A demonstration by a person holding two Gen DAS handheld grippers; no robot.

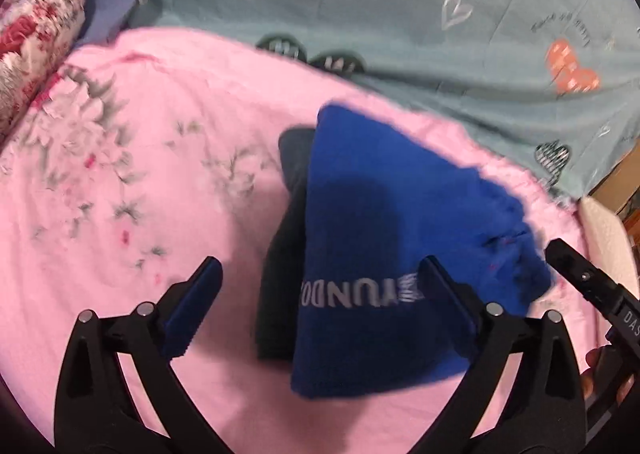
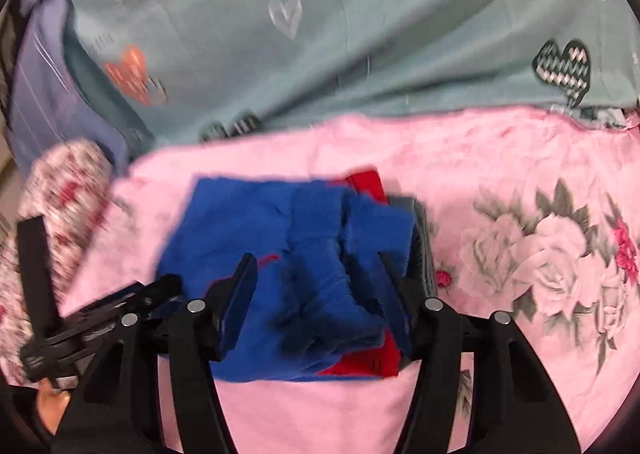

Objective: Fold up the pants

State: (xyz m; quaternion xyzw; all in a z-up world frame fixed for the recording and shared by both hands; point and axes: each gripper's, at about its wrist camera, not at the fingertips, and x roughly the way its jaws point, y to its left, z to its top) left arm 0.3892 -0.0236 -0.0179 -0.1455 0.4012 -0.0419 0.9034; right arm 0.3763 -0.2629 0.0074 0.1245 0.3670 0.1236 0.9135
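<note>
The folded blue pants point(image 1: 380, 194) with grey lettering lie on a pink floral blanket point(image 1: 120, 214), on top of a dark folded garment point(image 1: 284, 254). My left gripper point(image 1: 320, 268) hovers over their near edge, open wide; its right finger overlaps the blue cloth and nothing is pinched. In the right wrist view the pants point(image 2: 260, 222) show a bunched waistband and red parts point(image 2: 366, 184), over a grey garment point(image 2: 424, 254). My right gripper point(image 2: 316, 264) stands open, its fingers on either side of the bunched waistband. Whether the pads touch the cloth is unclear.
A teal sheet with heart prints point(image 1: 400, 14) covers the bed beyond the blanket. A red-and-white floral bolster point(image 1: 36, 34) lies at the far left, beside a purple cloth point(image 2: 44, 94). A hand holds the other gripper's black frame point(image 1: 584, 282) at the right edge.
</note>
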